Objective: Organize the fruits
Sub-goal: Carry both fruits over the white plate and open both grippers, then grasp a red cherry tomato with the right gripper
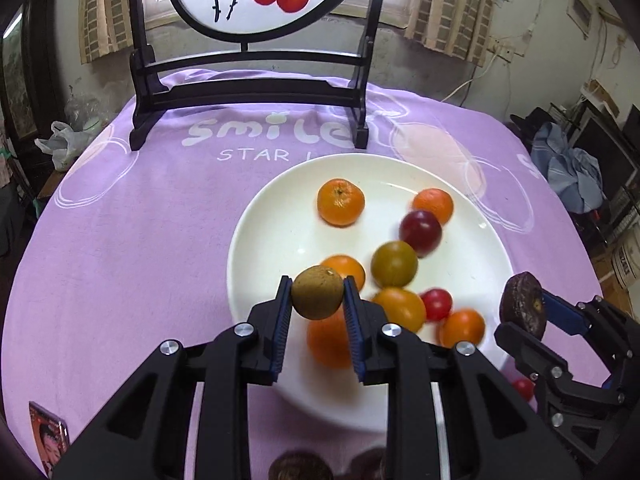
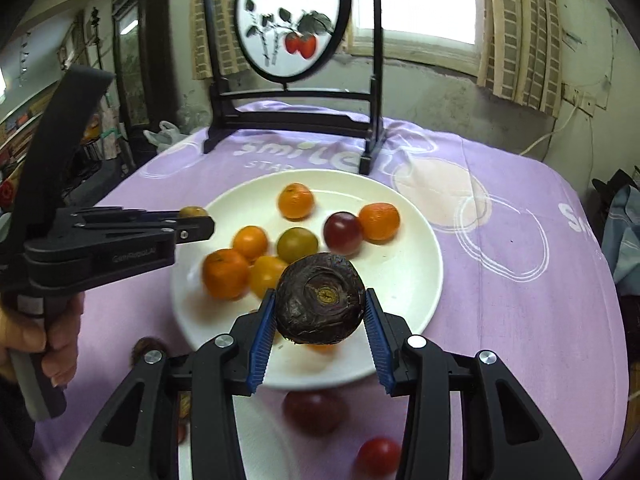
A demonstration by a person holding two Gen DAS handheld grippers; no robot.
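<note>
A white plate (image 1: 280, 240) (image 2: 408, 272) on the purple cloth holds several oranges (image 1: 341, 202), a dark red plum (image 1: 420, 232), a green-yellow tomato (image 1: 394, 263) and a red tomato (image 1: 437, 304). My left gripper (image 1: 317, 298) is shut on a small brown round fruit (image 1: 317, 293), held above the plate's near edge; it also shows in the right wrist view (image 2: 192, 222). My right gripper (image 2: 320, 312) is shut on a dark wrinkled fruit (image 2: 320, 298), above the plate's near rim; it shows in the left wrist view (image 1: 524, 308).
A black wooden stand with a round painted screen (image 1: 256, 64) (image 2: 294, 20) stands at the table's back. Loose fruits lie on the cloth before the plate: a dark plum (image 2: 314, 410), a red tomato (image 2: 378, 456) (image 1: 522, 388), brown ones (image 1: 300, 466). A card (image 1: 48, 434) lies front left.
</note>
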